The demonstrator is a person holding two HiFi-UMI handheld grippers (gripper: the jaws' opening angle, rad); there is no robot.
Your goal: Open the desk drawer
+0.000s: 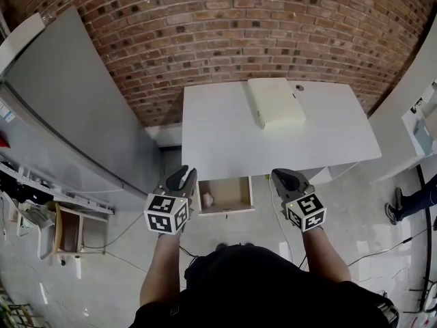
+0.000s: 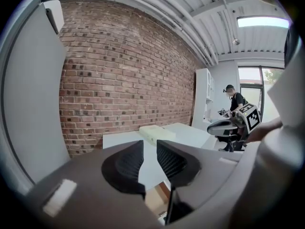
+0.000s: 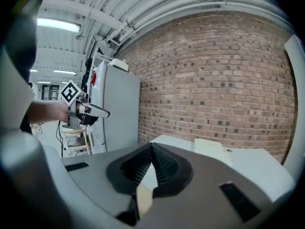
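Note:
The white desk (image 1: pixel 273 135) stands against the brick wall. Its drawer (image 1: pixel 235 195) is pulled out under the front edge, showing a wooden inside with a small white object (image 1: pixel 207 199) at its left end. My left gripper (image 1: pixel 183 178) hovers just left of the drawer, raised off it, open with a narrow gap and nothing between the jaws (image 2: pixel 150 149). My right gripper (image 1: pixel 283 178) hovers to the drawer's right, shut and empty, its tips meeting (image 3: pixel 151 149). Neither gripper touches the drawer.
A cream flat box (image 1: pixel 276 102) and a small dark round thing (image 1: pixel 299 87) lie on the desk's far side. A tall grey cabinet (image 1: pixel 68 115) stands at the left, a wooden stool (image 1: pixel 68 231) below it. White furniture (image 1: pixel 423 128) and a person's foot (image 1: pixel 396 210) are at the right. Cables cross the floor.

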